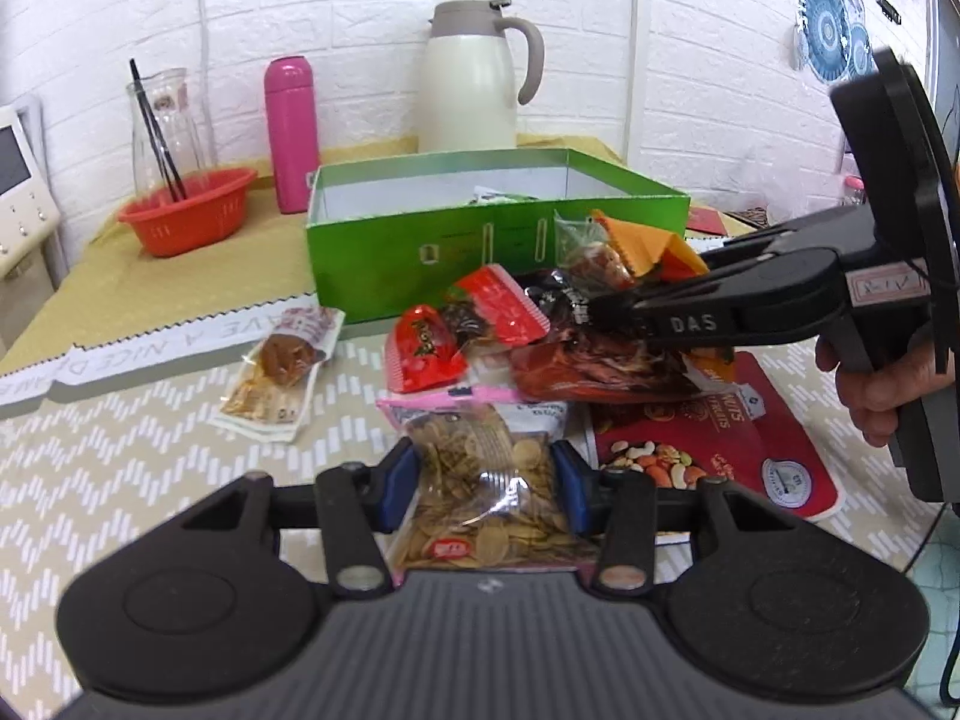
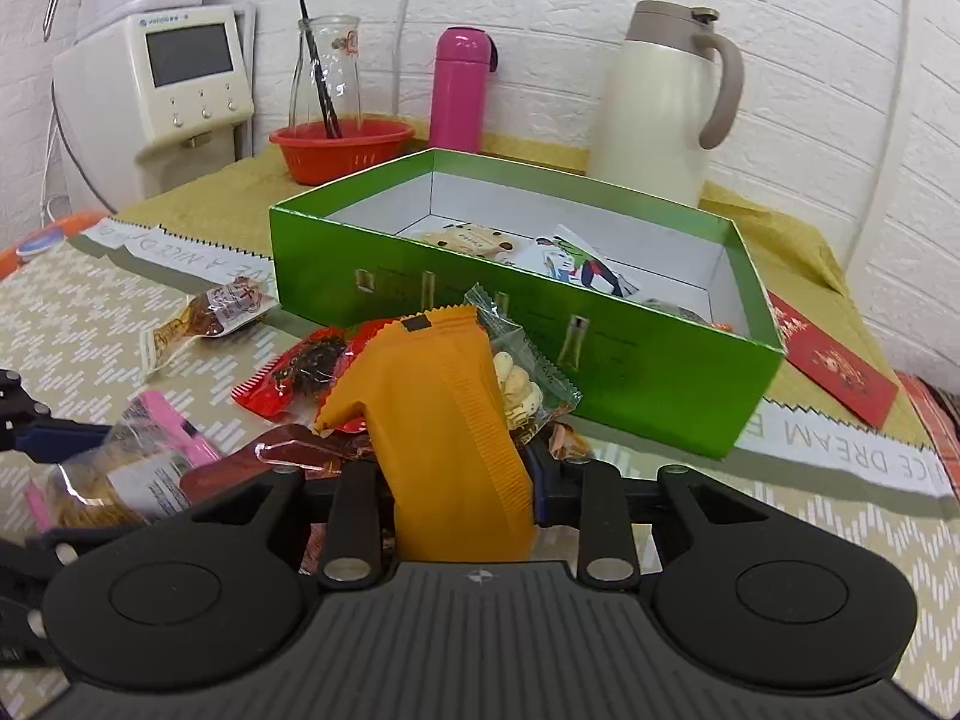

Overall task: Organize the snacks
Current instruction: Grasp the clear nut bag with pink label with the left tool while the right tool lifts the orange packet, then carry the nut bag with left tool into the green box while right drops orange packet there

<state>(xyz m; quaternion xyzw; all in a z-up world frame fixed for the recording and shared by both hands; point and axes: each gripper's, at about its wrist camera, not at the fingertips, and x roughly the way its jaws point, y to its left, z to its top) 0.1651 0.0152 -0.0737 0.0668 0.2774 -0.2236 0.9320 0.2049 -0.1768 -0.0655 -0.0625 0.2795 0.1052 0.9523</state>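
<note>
Landmark: the green box [image 2: 522, 324], open-topped, on the bench [image 2: 90, 324].

Left of the box, at the back: 1 red basket [image 2: 342, 150] with a glass carafe [image 2: 327, 72] standing in it, then 1 pink bottle [image 2: 459, 90]. Off the box's front-left corner, 1 clear brown snack pack [image 2: 204, 315] lies alone.

In front of the box, my left hand-held gripper [image 1: 483, 480] has its blue pads closed narrowly on the seed packet [image 1: 480, 480], which sits at the near edge of the snack pile [image 1: 480, 336].

At the pile's right side, my right hand-held gripper [image 2: 462, 480] is clamped on the orange packet [image 2: 444, 414], held upright just in front of the box's front wall.

Inside the box, at least 2 packets lie flat: a cookie packet [image 2: 471, 240] and a white illustrated one [image 2: 579, 264].

Behind the box's right end stands 1 cream thermal jug [image 2: 654, 102].
</note>
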